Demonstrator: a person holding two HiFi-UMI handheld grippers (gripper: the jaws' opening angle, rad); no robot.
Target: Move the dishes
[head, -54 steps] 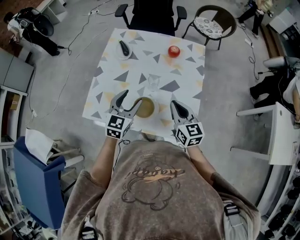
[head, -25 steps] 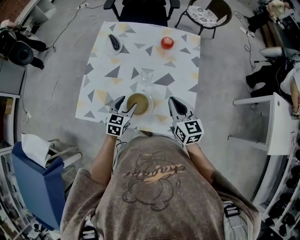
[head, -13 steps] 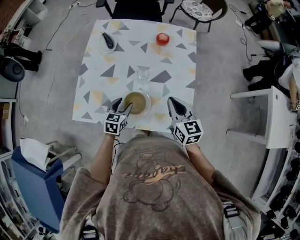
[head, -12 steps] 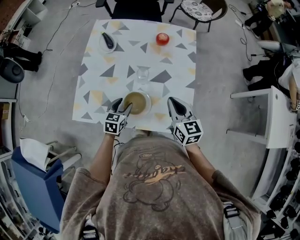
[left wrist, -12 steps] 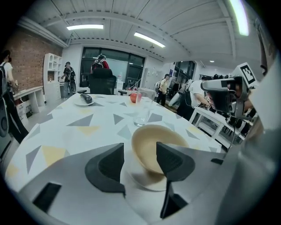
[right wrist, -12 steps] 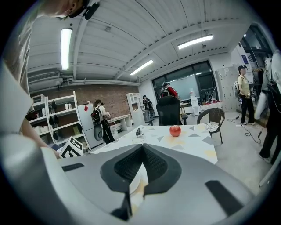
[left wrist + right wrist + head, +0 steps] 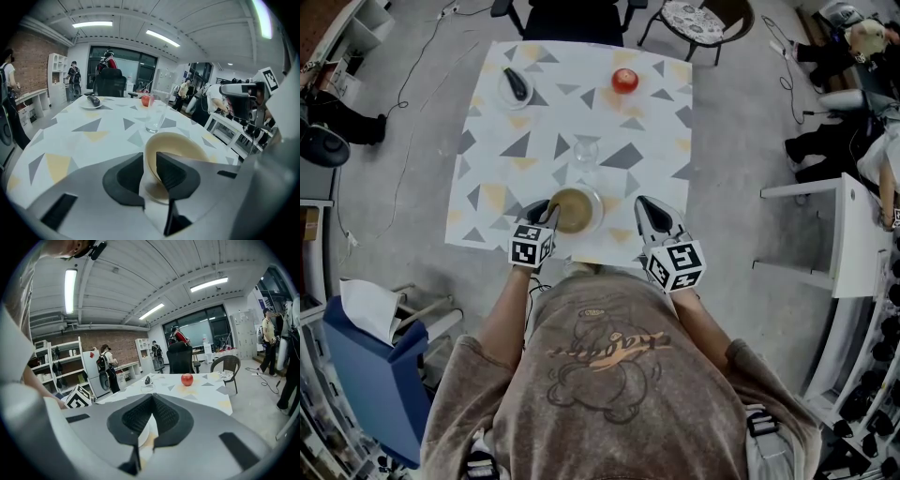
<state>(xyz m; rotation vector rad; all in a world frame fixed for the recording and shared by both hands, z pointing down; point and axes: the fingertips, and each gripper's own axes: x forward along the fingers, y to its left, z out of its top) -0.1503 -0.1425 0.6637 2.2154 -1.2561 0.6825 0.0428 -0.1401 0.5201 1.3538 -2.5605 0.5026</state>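
surface (image 7: 534,112): bowl (image 7: 574,208) sits near its front edge | left hand-held gripper (image 7: 544,212): jaws just closing, pinching the bowl's rim | right hand-held gripper (image 7: 645,208): jaws together, empty | I'd firm the pinch, lift level, avoid the glass (image 7: 585,150)

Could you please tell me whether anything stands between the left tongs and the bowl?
Nothing visible does. The left tongs have just been closing on the near rim of the round beige bowl. The clear drinking glass stands beyond it.
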